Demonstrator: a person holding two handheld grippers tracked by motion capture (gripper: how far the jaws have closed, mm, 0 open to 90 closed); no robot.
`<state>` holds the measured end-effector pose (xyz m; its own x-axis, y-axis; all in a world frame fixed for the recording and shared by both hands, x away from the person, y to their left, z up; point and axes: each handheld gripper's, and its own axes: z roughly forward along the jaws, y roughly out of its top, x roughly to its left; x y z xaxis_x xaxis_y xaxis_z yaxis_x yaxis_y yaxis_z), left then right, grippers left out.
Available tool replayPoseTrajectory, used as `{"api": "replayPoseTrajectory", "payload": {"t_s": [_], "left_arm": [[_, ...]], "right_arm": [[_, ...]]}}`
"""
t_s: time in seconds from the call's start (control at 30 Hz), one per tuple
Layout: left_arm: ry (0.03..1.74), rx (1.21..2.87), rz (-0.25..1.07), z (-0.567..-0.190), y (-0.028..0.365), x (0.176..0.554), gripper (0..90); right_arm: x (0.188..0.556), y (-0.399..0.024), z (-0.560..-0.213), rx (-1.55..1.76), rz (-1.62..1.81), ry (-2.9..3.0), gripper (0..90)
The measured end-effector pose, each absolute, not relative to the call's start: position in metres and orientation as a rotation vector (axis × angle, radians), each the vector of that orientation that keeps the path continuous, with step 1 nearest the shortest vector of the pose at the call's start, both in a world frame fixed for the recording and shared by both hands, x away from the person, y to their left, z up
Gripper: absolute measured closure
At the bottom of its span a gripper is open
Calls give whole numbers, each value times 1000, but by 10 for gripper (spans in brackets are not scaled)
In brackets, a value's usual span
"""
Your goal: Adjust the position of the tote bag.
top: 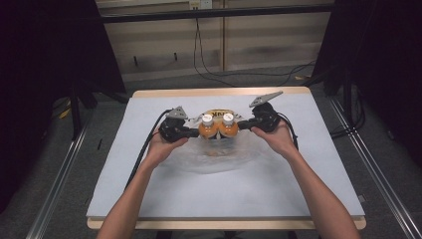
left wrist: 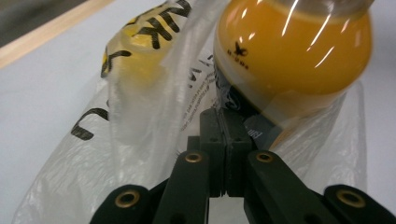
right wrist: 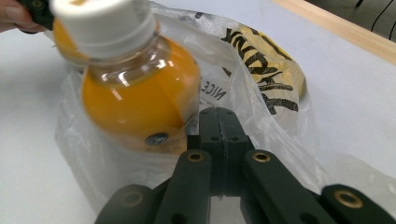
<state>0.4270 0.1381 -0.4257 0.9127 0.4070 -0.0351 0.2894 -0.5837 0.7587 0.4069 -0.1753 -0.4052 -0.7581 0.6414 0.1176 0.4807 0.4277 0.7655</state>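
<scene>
The left gripper has its fingers clenched on thin film of the plastic bag, just under an orange bottle. The right gripper pinches the bag in the same way beside the second bottle. Both bottles sit between the two grippers, above the bench. The film is soft and slippery and may tear; the full bottles look heavy. A yellow printed thing inside the bag is hard to identify. The bag's opening is hidden.

2 bottles and a plastic bag block mid-table; edges lie open.
</scene>
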Motion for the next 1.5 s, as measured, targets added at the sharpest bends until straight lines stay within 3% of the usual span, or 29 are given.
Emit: {"api": "replayPoseTrajectory", "payload": {"t_s": [0.4, 0.83, 1.37, 1.5], "left_arm": [[468, 2381, 161, -446, 128, 430, 898], [457, 2509, 194, -461, 124, 425, 900], [453, 2654, 352, -461, 138, 439, 900], [470, 2654, 339, -461, 144, 444, 900]], "right_arm": [[425, -153, -444, 937, 999, 2660, 900], [416, -158, -462, 892, 767, 2751, 900], [412, -178, -461, 825, 502, 2685, 900], [415, -191, -461, 894, 525, 2693, 900]]}}
